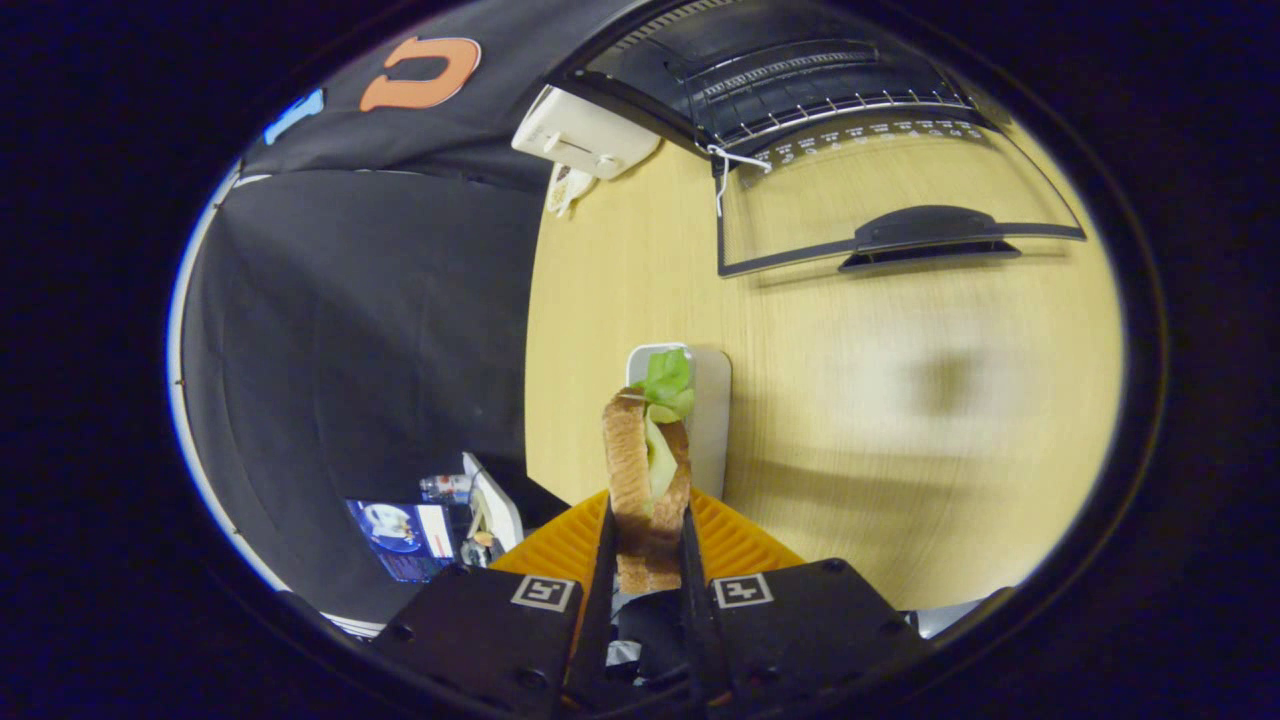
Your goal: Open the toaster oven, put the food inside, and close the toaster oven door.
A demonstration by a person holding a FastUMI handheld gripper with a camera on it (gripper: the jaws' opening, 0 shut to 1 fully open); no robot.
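A sandwich (647, 470) of two toasted bread slices with green lettuce stands on edge between my fingers, lifted above the wooden table (900, 400). My gripper (647, 545) is shut on it, one finger pressed on each bread slice. Far beyond the fingers the toaster oven (790, 80) stands at the back of the table with its glass door (890, 200) folded down flat, the dark handle (930, 232) towards me. The wire rack (840, 110) shows inside the oven's dark opening.
A white plate (705, 400) lies on the table just behind the sandwich. An orange ridged tray (740, 540) sits under the fingers. A white box (585, 135) rests left of the oven. The table's left edge drops off to black cloth.
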